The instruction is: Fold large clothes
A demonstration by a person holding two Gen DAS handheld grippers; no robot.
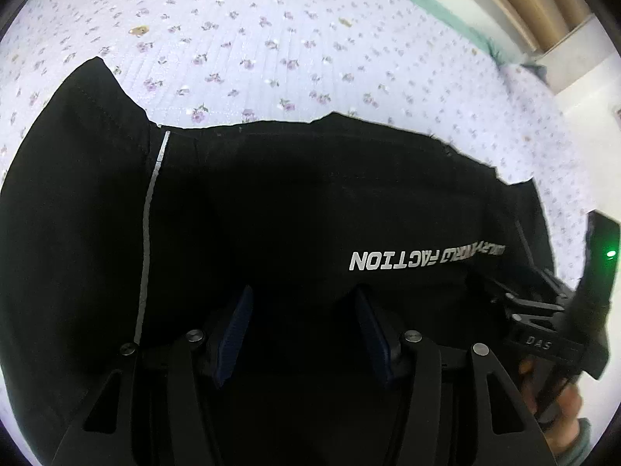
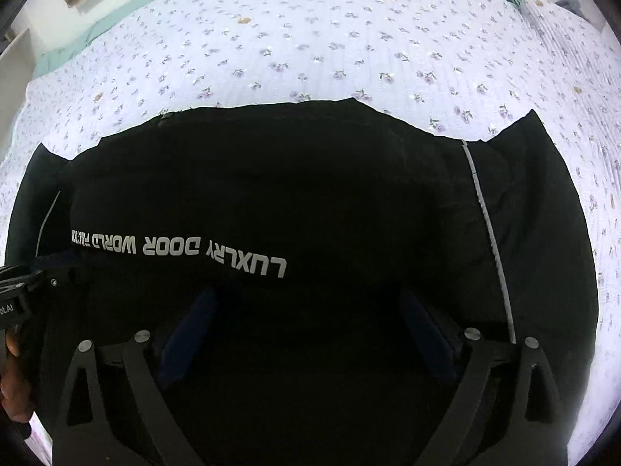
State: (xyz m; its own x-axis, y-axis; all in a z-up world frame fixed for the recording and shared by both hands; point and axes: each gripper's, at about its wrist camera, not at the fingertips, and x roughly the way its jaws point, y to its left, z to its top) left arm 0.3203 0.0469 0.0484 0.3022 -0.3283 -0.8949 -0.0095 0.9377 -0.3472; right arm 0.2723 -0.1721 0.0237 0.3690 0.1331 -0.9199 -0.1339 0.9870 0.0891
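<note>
Floral bedspread (image 1: 271,39), pale lilac with small purple sprigs, covers the bed ahead of both of your tools; a mint-green border runs along its far edge.

Left wrist view: your left gripper (image 1: 300,339) points steeply down over the black garment (image 1: 291,194), which lies spread on the bed ahead of and beneath the jaws. Jaws released, blue pads (image 1: 233,334) apart; only dark cloth shows in the gap, and no fold can be seen pinched between them. White lettering (image 1: 423,258) sits just ahead and to the right of the jaws. A thin grey stripe (image 1: 149,233) runs down the cloth to the left of them. Your right gripper's body (image 1: 543,322) shows at the right edge, a hand below it.

Right wrist view: your right gripper (image 2: 306,334) hangs over the same garment (image 2: 310,178). Jaws spread wide, released; pads dim against black cloth. Lettering (image 2: 182,250) lies ahead and left of the jaws, a grey stripe (image 2: 489,229) to their right. The far hem lies well ahead, on the bedspread (image 2: 310,39).
</note>
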